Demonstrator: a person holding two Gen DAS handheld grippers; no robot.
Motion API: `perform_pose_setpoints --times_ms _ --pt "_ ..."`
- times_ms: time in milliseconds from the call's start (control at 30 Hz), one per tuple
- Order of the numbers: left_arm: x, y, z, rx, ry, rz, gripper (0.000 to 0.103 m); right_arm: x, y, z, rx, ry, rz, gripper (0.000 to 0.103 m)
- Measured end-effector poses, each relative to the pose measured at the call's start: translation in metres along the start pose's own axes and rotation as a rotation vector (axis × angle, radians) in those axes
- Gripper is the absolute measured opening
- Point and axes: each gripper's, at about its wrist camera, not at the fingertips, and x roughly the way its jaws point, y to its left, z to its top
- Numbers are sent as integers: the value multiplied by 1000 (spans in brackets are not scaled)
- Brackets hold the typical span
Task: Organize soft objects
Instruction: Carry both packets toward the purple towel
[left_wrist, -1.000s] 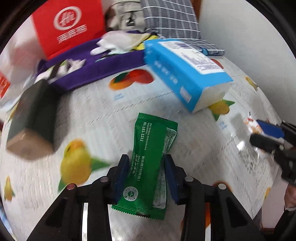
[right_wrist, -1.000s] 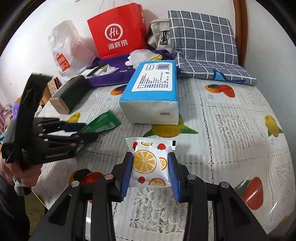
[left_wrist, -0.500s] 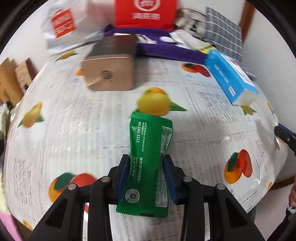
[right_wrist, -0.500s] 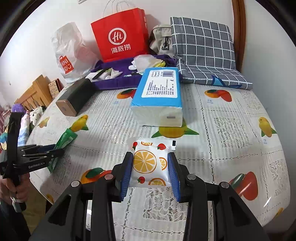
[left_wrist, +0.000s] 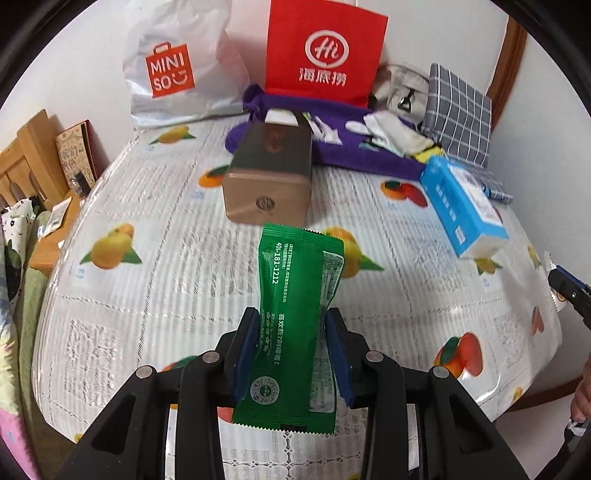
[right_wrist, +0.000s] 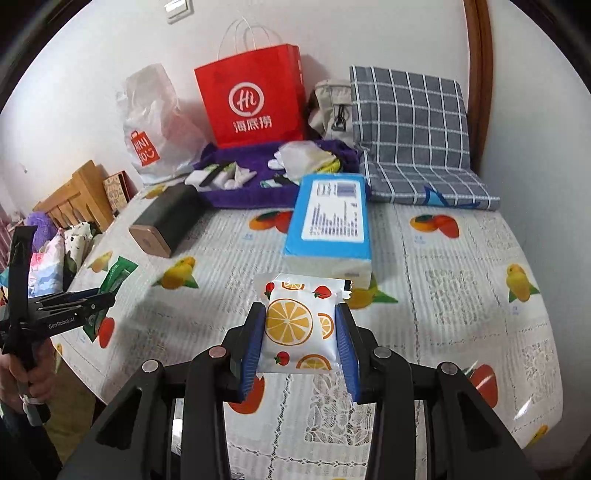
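Note:
My left gripper is shut on a long green snack packet, held above the fruit-print tablecloth and sticking out forward past the blue pads. My right gripper is shut on a white pouch with orange slices and strawberries, lifted over the table's near edge. In the right wrist view the left gripper hangs at the far left with the green packet in it, a hand below. The right gripper's tip shows at the right edge of the left wrist view.
A brown-ended dark box lies mid-table and a blue tissue pack beside it. At the back stand a red paper bag, a white plastic bag, a purple tray of small items and a grey checked cushion.
The left gripper swung left with the green packet and rolled, so the brown box now lies straight ahead of it. The right gripper rose a little with the orange-print pouch.

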Motion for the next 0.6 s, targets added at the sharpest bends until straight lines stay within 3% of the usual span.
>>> perform_pose_setpoints --times_ms 600 --pt "-33 -2 44 -1 -97 -9 35 -13 6 46 -37 -94 24 38"
